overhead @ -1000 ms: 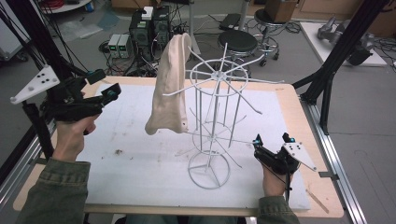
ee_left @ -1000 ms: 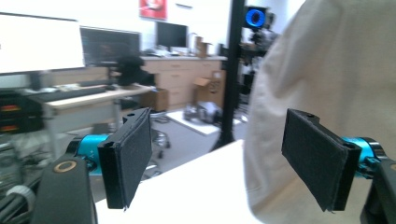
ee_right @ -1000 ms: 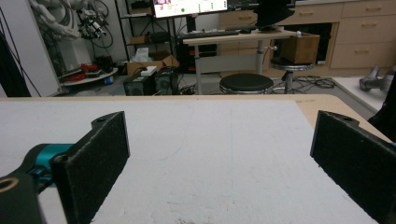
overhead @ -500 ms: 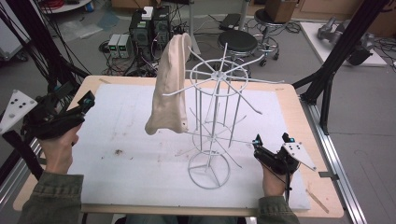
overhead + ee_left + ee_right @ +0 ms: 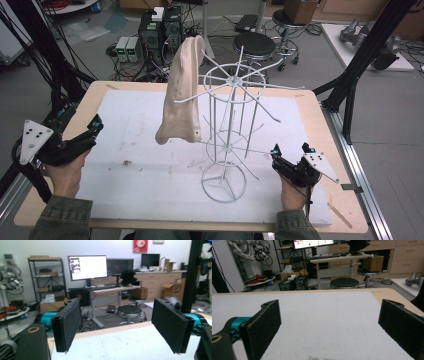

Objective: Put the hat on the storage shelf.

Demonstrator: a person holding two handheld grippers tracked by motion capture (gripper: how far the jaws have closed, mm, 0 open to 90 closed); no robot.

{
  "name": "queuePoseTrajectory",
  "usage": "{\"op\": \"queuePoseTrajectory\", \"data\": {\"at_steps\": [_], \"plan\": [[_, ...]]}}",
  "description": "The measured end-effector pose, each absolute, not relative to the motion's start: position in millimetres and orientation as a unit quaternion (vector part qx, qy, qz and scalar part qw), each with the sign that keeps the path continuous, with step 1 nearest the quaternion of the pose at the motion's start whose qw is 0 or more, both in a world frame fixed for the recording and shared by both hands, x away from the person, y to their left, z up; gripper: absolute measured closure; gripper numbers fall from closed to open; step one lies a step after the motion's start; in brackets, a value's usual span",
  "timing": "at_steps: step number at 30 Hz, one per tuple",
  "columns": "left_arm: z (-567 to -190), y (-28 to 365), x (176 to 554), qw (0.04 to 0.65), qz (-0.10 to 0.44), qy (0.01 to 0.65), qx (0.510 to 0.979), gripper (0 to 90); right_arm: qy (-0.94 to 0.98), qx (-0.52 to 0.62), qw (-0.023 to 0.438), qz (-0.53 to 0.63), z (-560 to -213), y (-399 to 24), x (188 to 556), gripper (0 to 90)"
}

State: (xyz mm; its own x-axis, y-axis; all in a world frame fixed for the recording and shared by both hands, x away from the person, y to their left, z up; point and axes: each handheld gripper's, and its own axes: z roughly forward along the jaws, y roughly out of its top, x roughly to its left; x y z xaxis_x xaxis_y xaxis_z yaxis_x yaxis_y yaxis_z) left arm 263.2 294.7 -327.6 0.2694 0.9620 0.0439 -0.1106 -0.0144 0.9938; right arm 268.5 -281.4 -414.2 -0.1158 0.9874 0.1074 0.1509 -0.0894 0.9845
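The cream cloth [image 5: 181, 95], draped lengthwise down the white wire rack [image 5: 231, 125], was seen forward-right of the wide-open left gripper [image 5: 80, 134] (nearer than the likewise wide-open right gripper [image 5: 290, 152]).

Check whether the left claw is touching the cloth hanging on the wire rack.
Apart. The high view shows the left claw open at the mat's left edge, with bare white mat between it and the cloth.
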Motion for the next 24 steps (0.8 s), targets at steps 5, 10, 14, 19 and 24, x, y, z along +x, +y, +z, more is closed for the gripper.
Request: {"op": "queuePoseTrajectory", "data": {"at_steps": [5,10,14,19,24], "plan": [[-341,297,262,0.579,0.462,0.405,0.536,23.8,0.54,0.527,0.404,0.517,-414,-282,268,3.7],[-354,301,259,0.573,0.469,0.413,0.53,23.8,0.54,0.527,0.405,0.516,-414,-281,268,3.7],[-372,308,257,0.566,0.476,0.422,0.524,23.6,0.54,0.527,0.404,0.517,-414,-282,268,3.7],[-398,320,256,0.556,0.469,0.45,0.518,24.8,0.541,0.526,0.406,0.516,-414,-282,269,3.7],[-413,325,255,0.549,0.463,0.465,0.517,24.6,0.54,0.528,0.404,0.516,-414,-281,268,3.7]]}}
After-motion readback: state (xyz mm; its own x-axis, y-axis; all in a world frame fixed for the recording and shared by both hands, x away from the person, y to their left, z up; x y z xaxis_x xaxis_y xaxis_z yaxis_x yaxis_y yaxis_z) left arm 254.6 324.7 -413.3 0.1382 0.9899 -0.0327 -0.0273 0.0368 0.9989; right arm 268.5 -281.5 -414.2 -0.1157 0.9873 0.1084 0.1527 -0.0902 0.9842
